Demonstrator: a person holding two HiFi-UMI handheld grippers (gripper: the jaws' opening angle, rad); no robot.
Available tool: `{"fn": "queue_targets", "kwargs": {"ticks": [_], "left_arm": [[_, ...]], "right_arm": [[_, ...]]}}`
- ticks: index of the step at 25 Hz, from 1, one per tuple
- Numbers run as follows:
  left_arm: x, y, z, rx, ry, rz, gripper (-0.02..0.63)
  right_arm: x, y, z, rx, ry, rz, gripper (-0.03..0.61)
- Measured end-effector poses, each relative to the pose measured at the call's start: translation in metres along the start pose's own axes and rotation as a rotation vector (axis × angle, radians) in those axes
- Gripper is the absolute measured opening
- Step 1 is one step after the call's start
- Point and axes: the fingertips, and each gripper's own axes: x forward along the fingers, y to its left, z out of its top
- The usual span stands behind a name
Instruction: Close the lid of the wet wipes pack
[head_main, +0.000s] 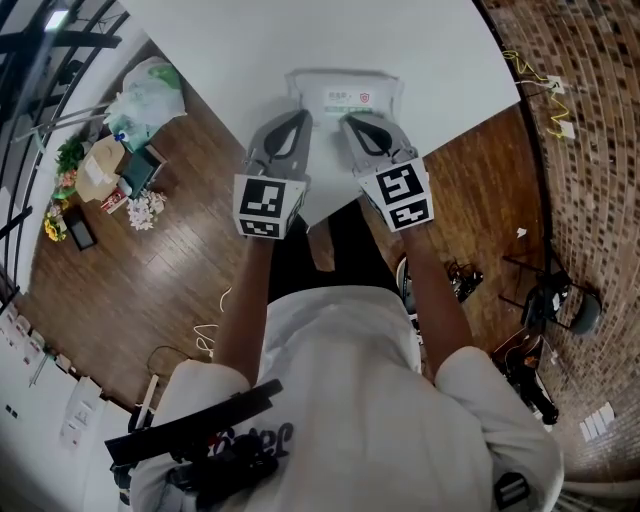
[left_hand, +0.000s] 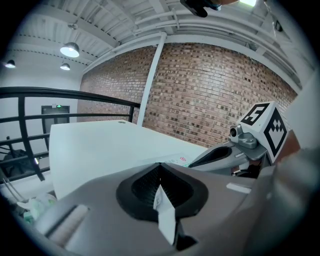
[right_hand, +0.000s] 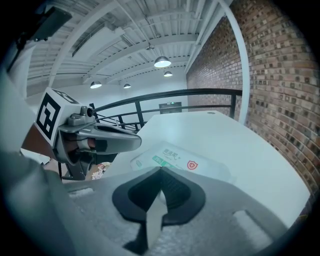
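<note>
The wet wipes pack (head_main: 345, 95) is white with a green strip and a small red mark, and lies flat near the front edge of the white table (head_main: 420, 50). No raised lid shows on it. My left gripper (head_main: 300, 114) and right gripper (head_main: 351, 119) hover side by side just short of the pack's near edge, both shut with nothing between the jaws. In the left gripper view the shut left gripper (left_hand: 160, 165) points at a sliver of the pack (left_hand: 181, 160). Beyond the shut right gripper (right_hand: 161, 170), the right gripper view shows the pack's label (right_hand: 182, 162).
The table's front corner ends just under the grippers, with wooden floor (head_main: 150, 290) far below. Bags and flowers (head_main: 125, 170) lie at the left on the floor, and a chair (head_main: 560, 300) stands by the brick wall (head_main: 590, 130). A black railing (right_hand: 165, 95) runs behind the table.
</note>
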Motion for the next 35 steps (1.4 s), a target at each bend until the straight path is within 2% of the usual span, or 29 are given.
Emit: {"fn": "queue_targets", "kwargs": {"ticks": [8, 13, 19, 27, 35], "left_arm": [[0.003, 0.004, -0.001, -0.006, 0.004, 0.005, 0.017], [0.006, 0.006, -0.004, -0.012, 0.016, 0.005, 0.017], [0.011, 0.006, -0.005, -0.018, 0.018, -0.002, 0.017], [0.011, 0.013, -0.01, -0.026, 0.027, 0.009, 0.017], [0.008, 0.015, -0.01, -0.031, 0.027, 0.014, 0.017]], "right_arm": [[0.004, 0.0, -0.003, 0.008, 0.069, -0.005, -0.015], [0.008, -0.004, -0.005, 0.087, 0.154, 0.001, -0.015], [0.009, -0.003, -0.006, 0.064, 0.214, 0.006, -0.015], [0.012, 0.0, -0.006, -0.013, 0.271, -0.056, -0.014], [0.014, -0.001, -0.008, -0.002, 0.337, -0.009, -0.015]]}}
